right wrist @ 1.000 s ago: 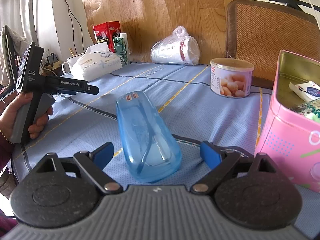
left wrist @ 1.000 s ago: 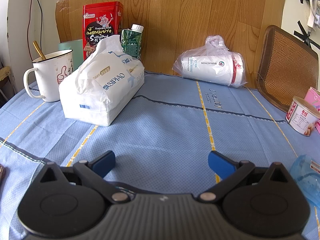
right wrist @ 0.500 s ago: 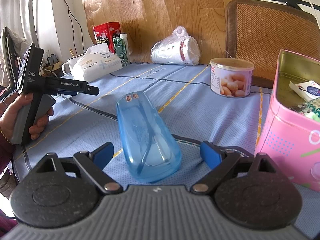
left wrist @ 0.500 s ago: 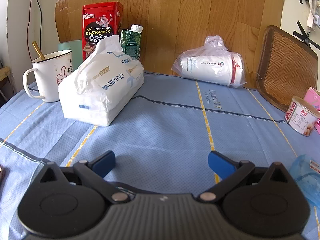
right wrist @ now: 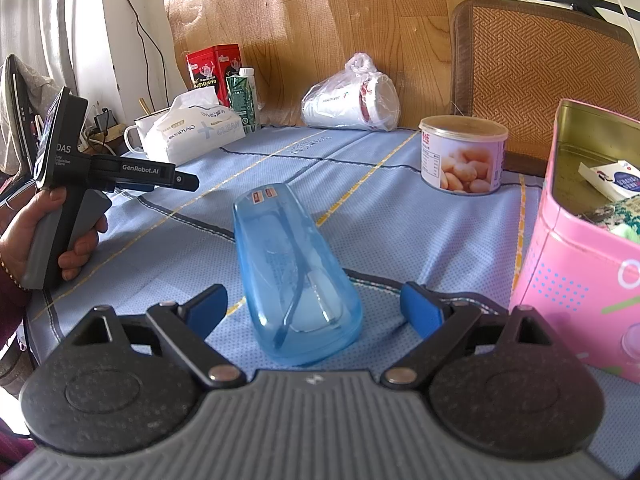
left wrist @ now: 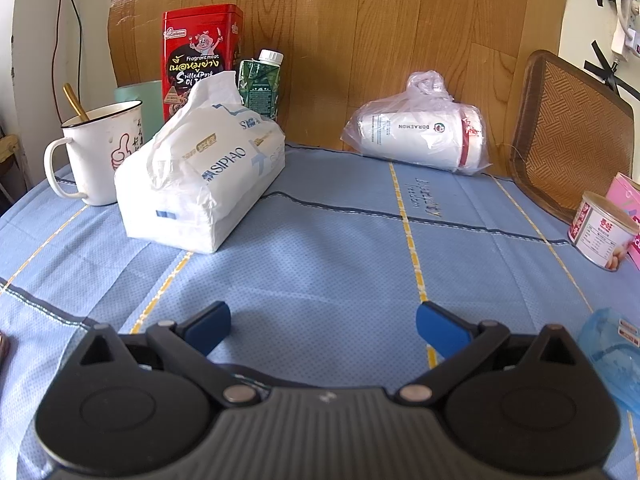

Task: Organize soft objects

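A white soft tissue pack (left wrist: 200,184) lies on the blue tablecloth, ahead and left of my open, empty left gripper (left wrist: 323,326); it also shows far off in the right wrist view (right wrist: 194,132). A white cup in a clear plastic bag (left wrist: 418,136) lies at the back near the wood panel, also visible in the right wrist view (right wrist: 352,100). My right gripper (right wrist: 314,306) is open, its fingers on either side of a clear blue glasses case (right wrist: 292,276) lying on the cloth, not touching it. The left gripper shows hand-held at the left of the right wrist view (right wrist: 188,180).
A white mug with a spoon (left wrist: 100,152), a red tin (left wrist: 200,56) and a green carton (left wrist: 260,84) stand at the back left. A food can (right wrist: 462,156) and an open pink tin (right wrist: 588,240) stand on the right. A woven chair back (right wrist: 540,64) is behind.
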